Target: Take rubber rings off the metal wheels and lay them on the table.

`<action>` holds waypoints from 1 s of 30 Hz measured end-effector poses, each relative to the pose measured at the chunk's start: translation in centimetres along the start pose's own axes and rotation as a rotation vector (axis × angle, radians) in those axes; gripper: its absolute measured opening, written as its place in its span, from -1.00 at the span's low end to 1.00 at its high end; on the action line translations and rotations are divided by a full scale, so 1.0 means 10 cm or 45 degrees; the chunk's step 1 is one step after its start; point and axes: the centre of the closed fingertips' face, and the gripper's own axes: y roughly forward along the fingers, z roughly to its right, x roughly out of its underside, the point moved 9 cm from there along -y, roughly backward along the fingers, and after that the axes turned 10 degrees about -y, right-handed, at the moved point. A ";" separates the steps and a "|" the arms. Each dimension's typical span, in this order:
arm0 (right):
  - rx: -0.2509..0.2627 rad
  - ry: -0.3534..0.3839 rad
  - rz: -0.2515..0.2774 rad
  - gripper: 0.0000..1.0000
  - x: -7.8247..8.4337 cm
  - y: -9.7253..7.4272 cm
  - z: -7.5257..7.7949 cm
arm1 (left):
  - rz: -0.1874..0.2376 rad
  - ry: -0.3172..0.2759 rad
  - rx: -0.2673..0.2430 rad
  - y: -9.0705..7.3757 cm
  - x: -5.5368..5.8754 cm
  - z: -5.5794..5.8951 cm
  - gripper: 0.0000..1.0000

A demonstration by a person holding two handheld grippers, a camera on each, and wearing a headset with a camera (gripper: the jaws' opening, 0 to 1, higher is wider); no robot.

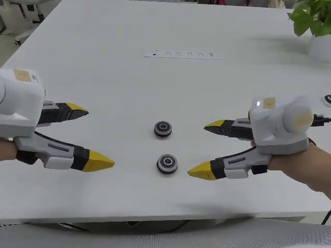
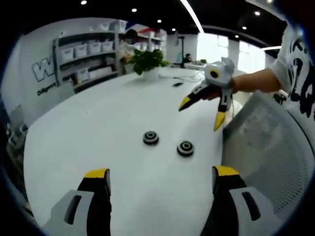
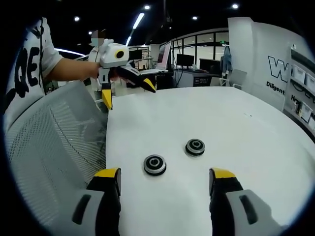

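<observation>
Two small metal wheels with black rubber rings lie flat on the white table. The far wheel (image 1: 163, 129) and the near wheel (image 1: 167, 163) sit between the grippers. My left gripper (image 1: 94, 136) is open at the left, nothing between its yellow tips. My right gripper (image 1: 208, 148) is open at the right, its tips pointing toward the wheels. From the left gripper view the wheels (image 2: 151, 138) (image 2: 185, 148) lie ahead, with the right gripper (image 2: 201, 113) beyond. From the right gripper view the wheels (image 3: 155, 165) (image 3: 195, 147) lie just ahead, the left gripper (image 3: 129, 94) far off.
A potted plant (image 1: 312, 23) stands at the table's far right corner. A thin strip with marks (image 1: 182, 54) lies far back on the table (image 1: 103, 62). A grey mesh chair back (image 3: 54, 147) is at the table's near edge.
</observation>
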 end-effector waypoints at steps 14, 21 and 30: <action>-0.070 -0.018 0.000 0.26 -0.02 0.08 -0.05 | 0.008 -0.022 0.063 0.13 -0.07 0.06 0.71; -0.092 -0.019 0.000 0.21 0.00 0.12 -0.05 | -0.031 0.026 0.100 0.23 -0.06 0.12 0.70; -0.098 -0.021 0.018 0.11 0.01 0.16 0.00 | -0.049 0.057 0.134 0.33 -0.07 0.15 0.62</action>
